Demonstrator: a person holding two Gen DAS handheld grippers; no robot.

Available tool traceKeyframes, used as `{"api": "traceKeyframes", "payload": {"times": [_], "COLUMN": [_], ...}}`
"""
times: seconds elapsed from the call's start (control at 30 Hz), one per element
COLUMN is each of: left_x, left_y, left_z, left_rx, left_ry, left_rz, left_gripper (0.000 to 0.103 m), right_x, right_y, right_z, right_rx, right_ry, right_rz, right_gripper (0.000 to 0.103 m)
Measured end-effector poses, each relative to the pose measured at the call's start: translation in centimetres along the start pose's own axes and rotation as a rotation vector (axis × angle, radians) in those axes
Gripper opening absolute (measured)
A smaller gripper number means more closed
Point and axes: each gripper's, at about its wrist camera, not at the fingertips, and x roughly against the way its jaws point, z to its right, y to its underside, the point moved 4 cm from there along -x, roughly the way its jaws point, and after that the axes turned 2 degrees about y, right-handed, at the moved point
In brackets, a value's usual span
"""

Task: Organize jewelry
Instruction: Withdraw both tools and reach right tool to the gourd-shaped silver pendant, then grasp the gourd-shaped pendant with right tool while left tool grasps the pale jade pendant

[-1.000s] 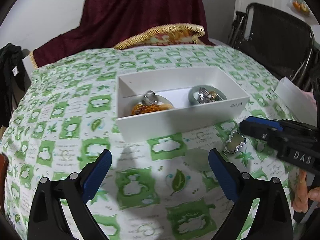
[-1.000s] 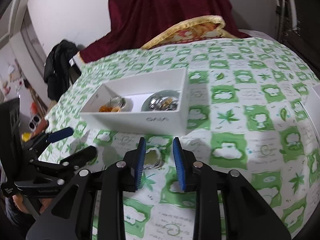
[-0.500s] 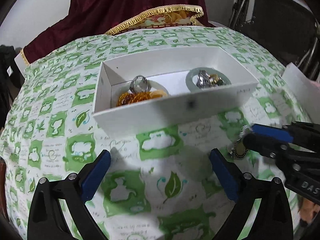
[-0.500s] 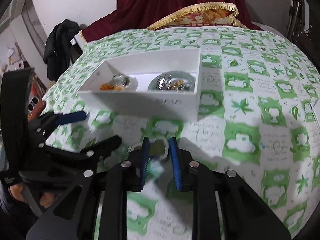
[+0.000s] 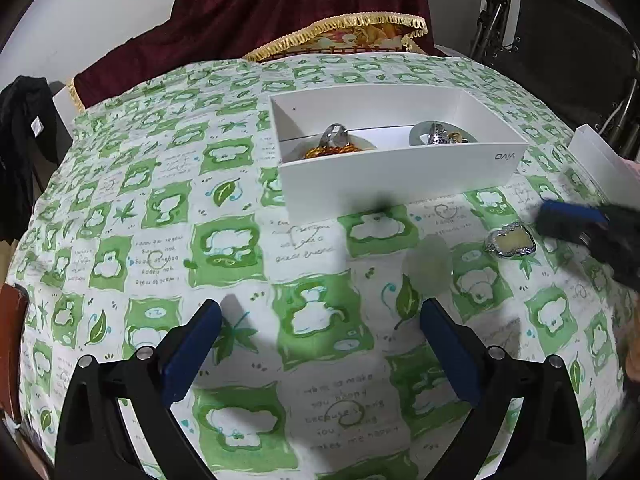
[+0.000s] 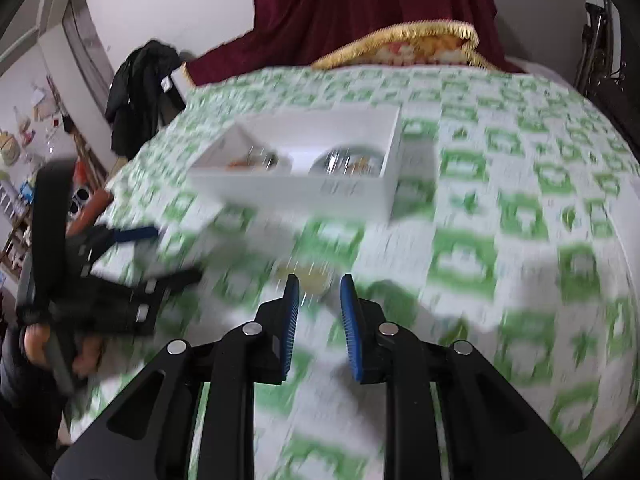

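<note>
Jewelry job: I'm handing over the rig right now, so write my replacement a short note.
Left gripper: open, empty, low over the tablecloth.
Right gripper: open, empty, just short of the pendant; that view is blurred.
Done: orange beads with a ring and a dish of silver pieces sit in the white box.
Left: the pendant lies on the cloth in front of the box; grasp it and box it.
</note>
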Motion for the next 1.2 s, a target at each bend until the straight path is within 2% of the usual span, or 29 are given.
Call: {"api": "traceKeyframes", "payload": {"times": [0.1,0.2,0.33,0.47,0.53,0.6,0.67,0.73,0.77,0.83,0.87,0.9,0.93,1.03,1.2], "left_x": [-0.2,-0.4,-0.7,-0.8,-0.9,-1.0,-1.2,-1.5,-1.7,-1.5,-1.4,-1.3,-1.1,-0.6,0.7], "left_y": [-0.5,-1.1,-1.1,-1.1,-1.4,-1.9,-2.2,-2.4,-2.5,-2.6,-2.5,-2.4,-2.3,-1.4,0.2], "left_z": [0.7,1.4,2.3,2.6,2.8,3.2,3.6,4.1,4.4,4.9,5.3,5.7,6.0,6.2,4.5], "left_rx": [-0.007,-0.011,-0.042,-0.056,-0.075,-0.095,-0.106,-0.117,-0.119,-0.127,-0.138,-0.151,-0.158,-0.163,-0.063], "left_ry": [0.007,0.029,0.038,0.047,0.046,0.055,0.078,0.098,0.113,0.145,0.152,0.164,0.166,0.151,0.152], "left_rz": [0.007,0.013,0.007,0.008,0.014,0.024,0.030,0.026,0.022,0.035,0.038,0.040,0.042,0.040,0.029], "left_gripper": [0.100,0.100,0.100,0.100,0.100,0.100,0.098,0.082,0.078,0.058,0.053,0.041,0.034,0.028,0.026], "right_x": [-1.6,-2.7,-1.4,-0.2,0.1,0.3,0.3,-0.3,-0.8,-1.4,-1.4,-1.4,-1.5,-1.4,0.2], "right_y": [-1.2,-1.0,0.7,2.3,2.1,1.5,0.7,0.3,0.4,1.0,1.2,1.3,1.2,1.0,2.3], "right_z": [0.2,0.3,-0.4,-1.2,-1.1,-0.9,-0.9,-1.0,-1.2,-1.8,-2.1,-2.4,-2.4,-1.1,0.9], "right_rx": [0.018,0.026,0.027,0.037,0.032,0.040,0.075,0.109,0.128,0.174,0.198,0.213,0.217,0.151,-0.003], "right_ry": [0.009,0.013,-0.042,-0.068,-0.080,-0.054,-0.038,-0.032,-0.034,-0.027,-0.009,-0.003,0.007,0.044,0.044], "right_rz": [-0.014,-0.057,-0.100,-0.103,-0.087,-0.049,-0.019,-0.033,-0.057,-0.077,-0.071,-0.069,-0.072,-0.059,-0.050], "right_gripper": [0.021,0.021,0.022,0.023,0.031,0.052,0.057,0.058,0.058,0.059,0.056,0.027,0.027,0.027,0.027]}}
